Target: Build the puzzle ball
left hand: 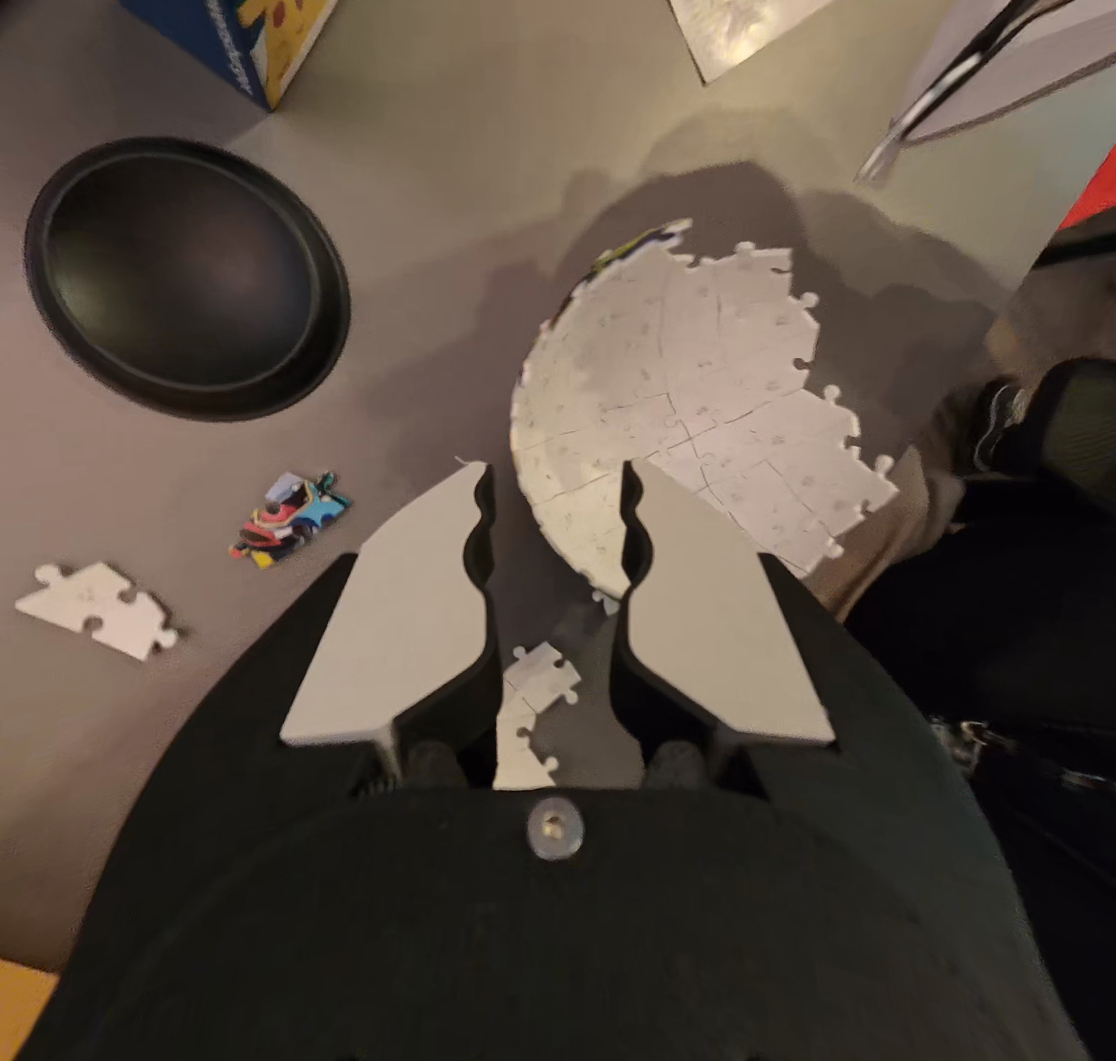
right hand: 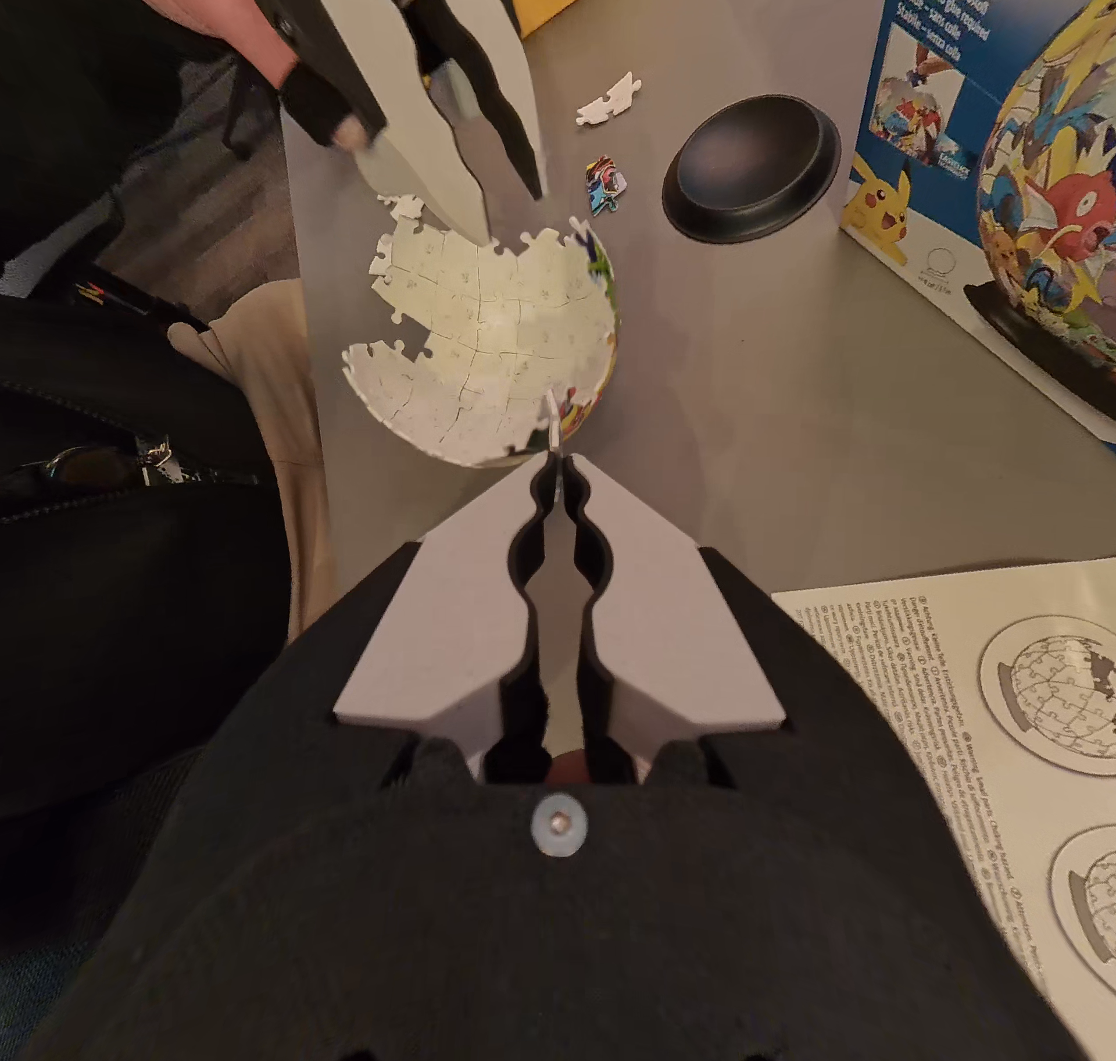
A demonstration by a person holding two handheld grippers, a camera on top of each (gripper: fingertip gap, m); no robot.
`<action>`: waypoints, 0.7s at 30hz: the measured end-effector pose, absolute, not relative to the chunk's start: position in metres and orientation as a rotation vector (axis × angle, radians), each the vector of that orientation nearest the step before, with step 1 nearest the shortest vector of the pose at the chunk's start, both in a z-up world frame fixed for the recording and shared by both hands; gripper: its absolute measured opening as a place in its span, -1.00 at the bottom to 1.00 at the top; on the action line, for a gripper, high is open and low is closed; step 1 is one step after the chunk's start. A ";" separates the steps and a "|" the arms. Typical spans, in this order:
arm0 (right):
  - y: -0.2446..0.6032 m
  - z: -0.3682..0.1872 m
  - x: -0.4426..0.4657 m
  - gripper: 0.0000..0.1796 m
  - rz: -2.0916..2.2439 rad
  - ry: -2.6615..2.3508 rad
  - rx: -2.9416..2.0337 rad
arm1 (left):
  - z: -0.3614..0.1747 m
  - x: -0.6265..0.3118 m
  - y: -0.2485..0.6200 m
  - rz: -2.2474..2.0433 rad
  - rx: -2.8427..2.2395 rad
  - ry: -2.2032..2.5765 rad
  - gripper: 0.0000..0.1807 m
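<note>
The half-built puzzle ball [right hand: 483, 343] is an open shell, white inside and coloured outside, near the table's left edge. It also shows in the left wrist view [left hand: 682, 392]. My right gripper [right hand: 555, 465] is shut on a thin puzzle piece [right hand: 553, 425], held edge-on at the shell's near rim. I cannot tell whether that piece is joined to the shell. My left gripper [left hand: 558, 476] is open and empty over the shell. In the right wrist view the left gripper [right hand: 510, 213] has one fingertip [right hand: 480, 228] at the far rim.
A black stand dish [right hand: 752, 168] lies beyond the ball. Loose pieces lie about: a coloured one [right hand: 604, 183], joined white ones [right hand: 610, 99], and white ones [left hand: 534, 706] under my left gripper. The puzzle box [right hand: 990, 126] and an instruction sheet [right hand: 966, 700] are at right. A person's lap borders the table's left edge. Spacing between my two grippers at the tips: around 15 centimetres.
</note>
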State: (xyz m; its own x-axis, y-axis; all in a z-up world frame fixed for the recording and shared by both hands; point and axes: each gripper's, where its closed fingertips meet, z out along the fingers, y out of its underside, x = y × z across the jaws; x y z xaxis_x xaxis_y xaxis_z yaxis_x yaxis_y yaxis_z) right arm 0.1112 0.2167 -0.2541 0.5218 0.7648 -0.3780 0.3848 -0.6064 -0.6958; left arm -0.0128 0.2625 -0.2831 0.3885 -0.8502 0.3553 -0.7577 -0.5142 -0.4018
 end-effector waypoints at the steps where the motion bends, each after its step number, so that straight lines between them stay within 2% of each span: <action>1: 0.216 -0.254 0.112 -1.00 0.929 -0.925 -2.218 | -0.279 -0.018 0.263 -0.787 -2.477 1.400 -0.53; 6: 0.210 -0.256 0.114 -1.00 0.943 -0.907 -2.198 | -0.262 -0.046 0.255 -0.790 -2.476 1.163 -0.43; 10: 0.205 -0.256 0.113 -1.00 0.959 -0.907 -2.178 | -0.251 -0.069 0.229 -0.957 -2.491 0.923 -0.39; 14: 0.201 -0.258 0.105 -1.00 0.980 -0.931 -2.159 | -0.255 -0.053 0.196 -1.184 -2.479 0.704 -0.28; 21: 0.194 -0.269 0.093 -1.00 1.028 -0.950 -2.156 | -0.268 -0.032 0.190 -1.219 -2.471 0.621 -0.23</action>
